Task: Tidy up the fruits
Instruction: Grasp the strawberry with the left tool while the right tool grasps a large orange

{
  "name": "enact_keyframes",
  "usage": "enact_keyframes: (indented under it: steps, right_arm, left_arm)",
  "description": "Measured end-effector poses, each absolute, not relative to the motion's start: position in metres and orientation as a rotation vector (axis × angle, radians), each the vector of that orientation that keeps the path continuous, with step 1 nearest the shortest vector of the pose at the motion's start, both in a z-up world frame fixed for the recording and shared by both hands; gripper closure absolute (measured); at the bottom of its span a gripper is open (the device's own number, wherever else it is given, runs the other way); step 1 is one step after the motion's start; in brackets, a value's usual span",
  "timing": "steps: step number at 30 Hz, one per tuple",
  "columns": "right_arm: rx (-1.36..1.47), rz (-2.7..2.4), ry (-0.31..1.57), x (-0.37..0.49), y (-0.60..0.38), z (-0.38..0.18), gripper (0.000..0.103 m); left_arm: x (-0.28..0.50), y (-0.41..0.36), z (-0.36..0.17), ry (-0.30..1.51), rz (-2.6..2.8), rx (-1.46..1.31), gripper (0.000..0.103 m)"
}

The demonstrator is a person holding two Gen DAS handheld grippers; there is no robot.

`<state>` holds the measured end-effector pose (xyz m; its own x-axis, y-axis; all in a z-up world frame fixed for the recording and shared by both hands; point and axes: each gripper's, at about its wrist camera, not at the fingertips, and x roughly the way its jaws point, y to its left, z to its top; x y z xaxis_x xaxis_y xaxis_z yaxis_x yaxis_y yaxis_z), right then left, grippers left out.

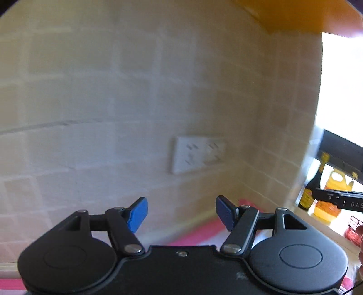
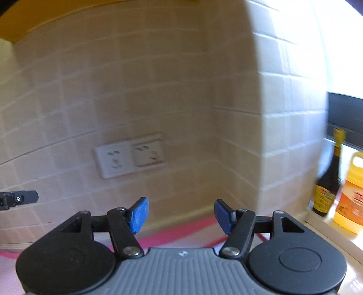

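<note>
No fruit shows in either view. My left gripper (image 1: 181,214) is open and empty, its blue pads apart, pointing at a cream tiled wall above a pink mat (image 1: 199,231). My right gripper (image 2: 181,214) is open and empty too, facing the same wall over the pink mat (image 2: 181,236). Part of the right gripper shows at the right edge of the left wrist view (image 1: 340,200). Part of the left gripper shows at the left edge of the right wrist view (image 2: 18,199). A red wire basket (image 1: 352,230) sits at the far right of the left wrist view.
A white double wall socket (image 1: 197,154) (image 2: 129,156) is on the tiled wall. A dark sauce bottle (image 2: 326,188) and a yellow oil jug (image 2: 350,199) stand on the window ledge at the right; both also show in the left wrist view (image 1: 310,188) (image 1: 333,195). An orange cabinet (image 1: 295,15) hangs above.
</note>
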<state>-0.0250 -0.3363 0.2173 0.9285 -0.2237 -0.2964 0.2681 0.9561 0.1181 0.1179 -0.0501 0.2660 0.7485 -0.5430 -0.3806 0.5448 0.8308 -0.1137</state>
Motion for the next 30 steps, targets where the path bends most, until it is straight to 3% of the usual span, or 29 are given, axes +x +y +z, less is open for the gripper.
enact_keyframes:
  steps: [11,22,30]
  right_arm:
    - [0.086,-0.088,0.416,0.027,-0.276,0.199,0.037]
    - [0.151,0.020,0.784,0.069,-0.275,0.096,0.037]
    - [0.099,0.011,0.857,0.067,-0.272,0.064,0.034]
  left_arm:
    - [0.088,0.014,0.246,0.406,-0.485,-0.051,0.023]
    - [0.091,-0.011,0.092,0.794,-0.496,-0.165,0.023]
    - [0.099,-0.042,0.051,0.867,-0.437,-0.085,0.023]
